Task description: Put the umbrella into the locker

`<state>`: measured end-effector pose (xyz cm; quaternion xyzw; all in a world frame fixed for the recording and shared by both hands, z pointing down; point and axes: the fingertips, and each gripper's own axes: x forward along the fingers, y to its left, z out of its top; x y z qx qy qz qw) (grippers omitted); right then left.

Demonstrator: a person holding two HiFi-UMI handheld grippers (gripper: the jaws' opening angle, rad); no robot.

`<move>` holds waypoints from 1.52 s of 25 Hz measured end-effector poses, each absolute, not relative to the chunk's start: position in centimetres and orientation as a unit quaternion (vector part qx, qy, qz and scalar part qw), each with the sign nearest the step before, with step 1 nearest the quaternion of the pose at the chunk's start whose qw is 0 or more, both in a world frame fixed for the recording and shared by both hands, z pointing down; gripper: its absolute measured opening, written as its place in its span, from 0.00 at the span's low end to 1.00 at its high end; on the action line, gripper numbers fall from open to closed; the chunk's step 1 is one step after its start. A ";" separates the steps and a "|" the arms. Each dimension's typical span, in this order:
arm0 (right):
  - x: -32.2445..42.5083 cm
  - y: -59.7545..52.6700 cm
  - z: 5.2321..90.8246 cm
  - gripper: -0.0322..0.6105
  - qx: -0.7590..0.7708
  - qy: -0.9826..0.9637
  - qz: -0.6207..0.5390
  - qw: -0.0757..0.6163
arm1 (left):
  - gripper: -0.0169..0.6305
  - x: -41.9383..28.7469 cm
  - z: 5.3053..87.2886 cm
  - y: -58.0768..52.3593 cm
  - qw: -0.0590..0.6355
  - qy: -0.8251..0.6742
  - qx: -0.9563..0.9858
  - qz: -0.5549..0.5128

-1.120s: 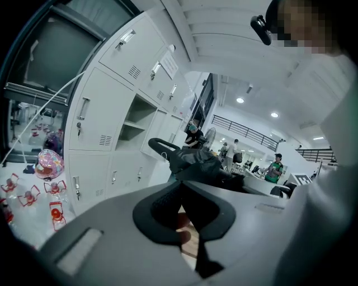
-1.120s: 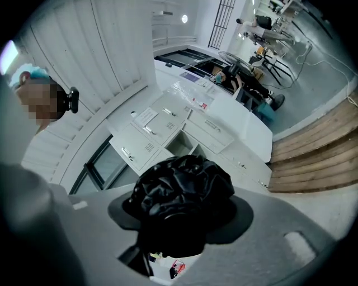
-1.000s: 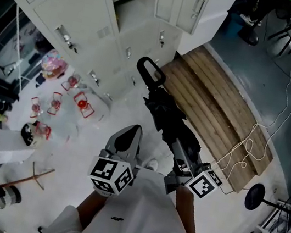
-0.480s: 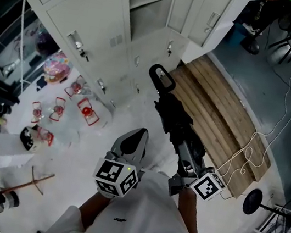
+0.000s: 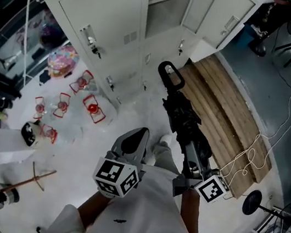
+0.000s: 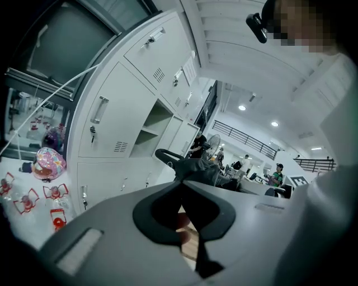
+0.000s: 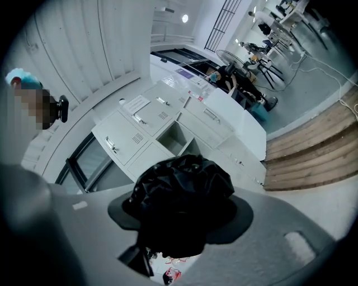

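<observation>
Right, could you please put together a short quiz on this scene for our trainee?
1. True or false: the left gripper holds the umbrella.
2. The umbrella's loop handle points toward: A the lockers; B the wooden boards; C the person's body.
3. Fill in: among the lockers, the compartment beyond the handle stands ___.
Key: 1 false, the right gripper grips it, while the left gripper is shut and empty; 2 A; 3 open.
</observation>
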<state>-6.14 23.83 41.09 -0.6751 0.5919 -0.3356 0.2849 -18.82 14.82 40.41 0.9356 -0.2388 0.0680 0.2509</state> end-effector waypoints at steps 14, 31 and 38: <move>-3.8 17.8 41.0 0.46 -0.657 0.618 -0.328 0.279 | 0.05 -17.4 40.6 10.3 0.245 -0.267 0.929 0.069; 4.2 7.6 39.2 0.46 -0.629 0.652 -0.318 0.280 | 0.05 -9.2 39.6 0.6 0.229 -0.296 0.925 0.070; 8.3 2.7 37.4 0.46 -0.607 0.674 -0.312 0.285 | 0.05 -5.0 38.4 -3.6 0.225 -0.313 0.921 0.060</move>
